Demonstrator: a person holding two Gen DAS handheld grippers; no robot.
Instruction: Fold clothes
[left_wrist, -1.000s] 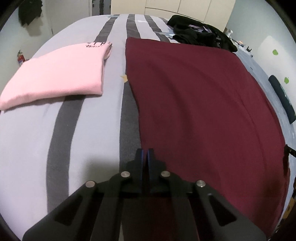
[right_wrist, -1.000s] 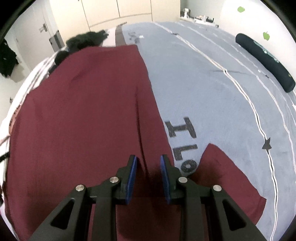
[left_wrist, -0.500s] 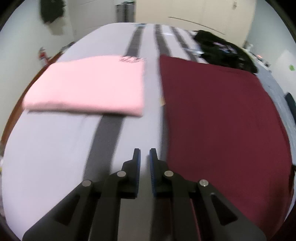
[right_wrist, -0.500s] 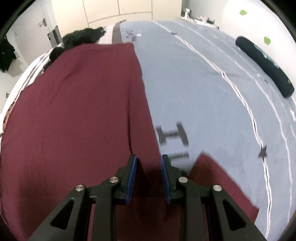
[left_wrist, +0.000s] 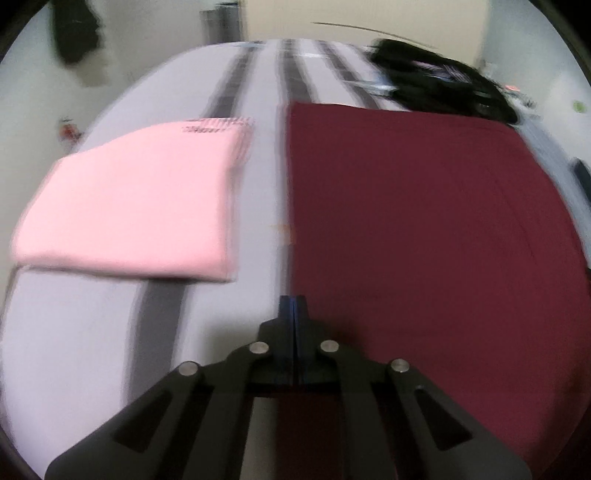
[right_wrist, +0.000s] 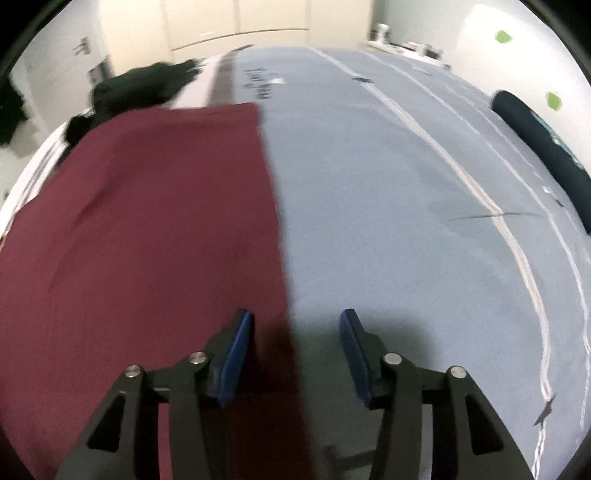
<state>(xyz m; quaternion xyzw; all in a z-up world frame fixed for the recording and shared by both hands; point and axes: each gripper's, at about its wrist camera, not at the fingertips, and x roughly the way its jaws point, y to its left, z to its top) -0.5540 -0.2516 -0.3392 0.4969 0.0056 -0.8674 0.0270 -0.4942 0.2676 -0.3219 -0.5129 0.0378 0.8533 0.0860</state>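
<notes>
blur: both views smeared | print on pink cloth (left_wrist: 207, 127) unreadable | lettering on bedcover (right_wrist: 260, 86) unreadable | black heap (left_wrist: 439, 86) shapeless | maroon cloth (right_wrist: 147, 240) cut off at lower frame edge

Nothing here can be read: dark print runs along the far edge of the pink folded garment (left_wrist: 140, 206) and dark lettering sits on the blue-grey bedspread (right_wrist: 388, 206) at its far end, both smeared by blur
</notes>
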